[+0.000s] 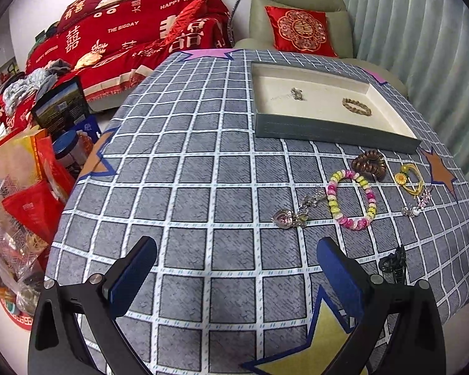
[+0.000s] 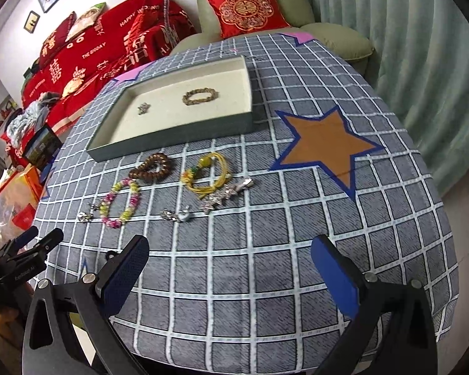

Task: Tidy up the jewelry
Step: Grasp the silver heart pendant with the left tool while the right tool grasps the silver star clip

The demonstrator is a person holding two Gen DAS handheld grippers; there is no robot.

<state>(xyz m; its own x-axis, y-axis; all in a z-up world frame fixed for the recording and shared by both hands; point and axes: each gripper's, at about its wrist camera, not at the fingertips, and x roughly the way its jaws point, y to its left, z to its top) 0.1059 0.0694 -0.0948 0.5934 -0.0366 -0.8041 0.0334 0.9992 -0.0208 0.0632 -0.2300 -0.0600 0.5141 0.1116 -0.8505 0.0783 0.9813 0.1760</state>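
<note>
A shallow grey tray (image 1: 328,129) (image 2: 172,143) with a cream lining holds a gold bracelet (image 1: 356,106) (image 2: 200,96) and a small silver piece (image 1: 297,93) (image 2: 143,108). In front of it on the checked cloth lie a brown bead bracelet (image 1: 368,162) (image 2: 151,165), a pink and yellow bead bracelet (image 1: 350,198) (image 2: 120,203), a yellow cord bracelet (image 1: 409,178) (image 2: 208,173), a silver pendant (image 1: 286,217) (image 2: 84,216) and silver pieces (image 2: 225,193) (image 2: 176,215). A black hair clip (image 1: 394,264) lies by my left gripper. My left gripper (image 1: 236,262) and right gripper (image 2: 229,259) are open and empty, short of the jewelry.
The table (image 2: 297,250) carries coloured star patches, an orange one (image 2: 325,143) at the right. A green armchair with a red cushion (image 1: 300,29) stands behind it, a red sofa (image 1: 125,37) to the left, bags and boxes (image 1: 31,187) on the floor.
</note>
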